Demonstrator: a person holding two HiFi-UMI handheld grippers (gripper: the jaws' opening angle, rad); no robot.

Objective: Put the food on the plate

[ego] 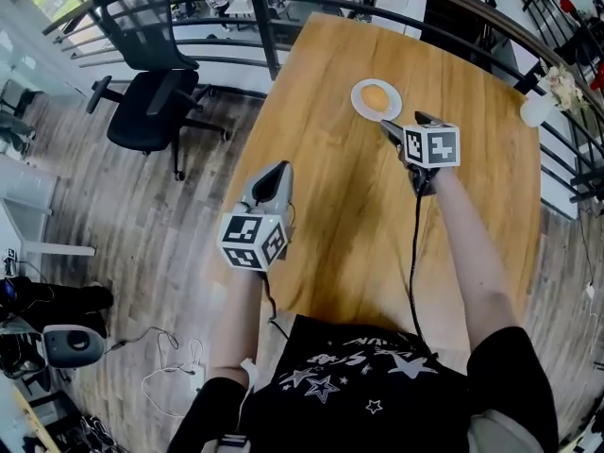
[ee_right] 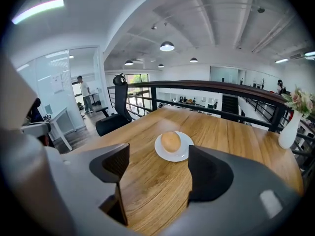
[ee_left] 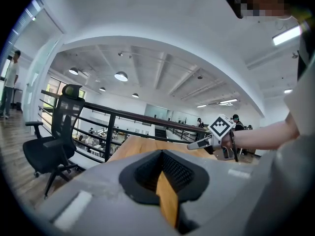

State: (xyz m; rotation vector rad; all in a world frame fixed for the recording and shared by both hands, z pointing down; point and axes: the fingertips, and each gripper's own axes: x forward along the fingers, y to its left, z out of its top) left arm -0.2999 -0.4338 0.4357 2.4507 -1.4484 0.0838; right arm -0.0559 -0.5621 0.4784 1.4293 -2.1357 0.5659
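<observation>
A round golden bun (ego: pixel 375 95) lies on a small white plate (ego: pixel 359 105) at the far middle of the wooden table (ego: pixel 359 215). In the right gripper view the bun (ee_right: pixel 171 141) and the plate (ee_right: pixel 181 155) sit just ahead, between the jaws. My right gripper (ego: pixel 406 124) hovers just short of the plate, on its near right; this gripper (ee_right: pixel 158 167) is open with nothing in it. My left gripper (ego: pixel 280 168) is held above the table's left edge, far from the plate. It (ee_left: pixel 165 173) is shut on nothing, with only a sliver of table showing between the pads.
A black office chair (ego: pixel 151 102) stands on the floor left of the table. A dark railing (ego: pixel 274 26) runs along the table's far side. A white vase with flowers (ego: pixel 538 109) stands at the far right corner, and the vase (ee_right: pixel 288 132) also shows in the right gripper view.
</observation>
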